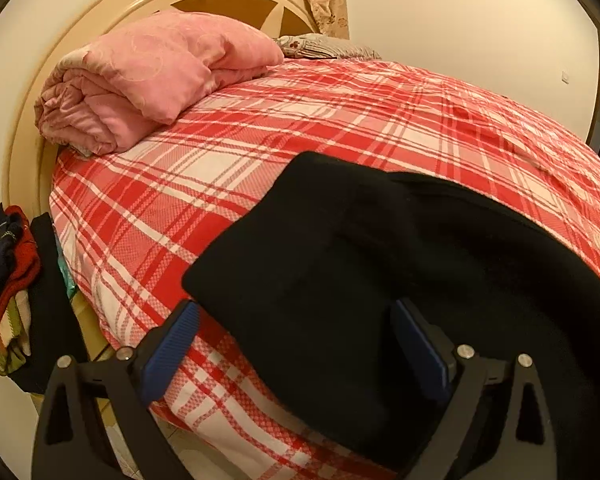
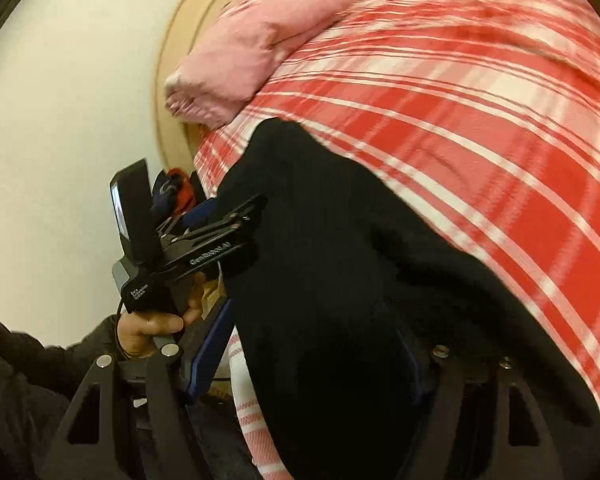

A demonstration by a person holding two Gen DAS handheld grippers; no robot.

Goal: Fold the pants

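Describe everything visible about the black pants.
The pants are plain black, of a soft, matte, thick-looking cloth with no visible pattern. They lie folded over on the red plaid bedsheet, near the bed's edge and partly hanging over it. The left tool is open, its fingers straddling the near edge; the right tool straddles them likewise.

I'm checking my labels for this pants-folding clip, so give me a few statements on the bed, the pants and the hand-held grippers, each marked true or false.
1. The black pants lie on a red plaid bedsheet. True.
2. The left hand-held gripper is shut tight. False: its jaws stand wide apart, with pants fabric between them.
3. A folded pink quilt sits by the headboard. True.
4. The quilt lies on the pants. False: plaid sheet shows between them.
5. The right hand-held gripper has its jaws apart around the pants. True.
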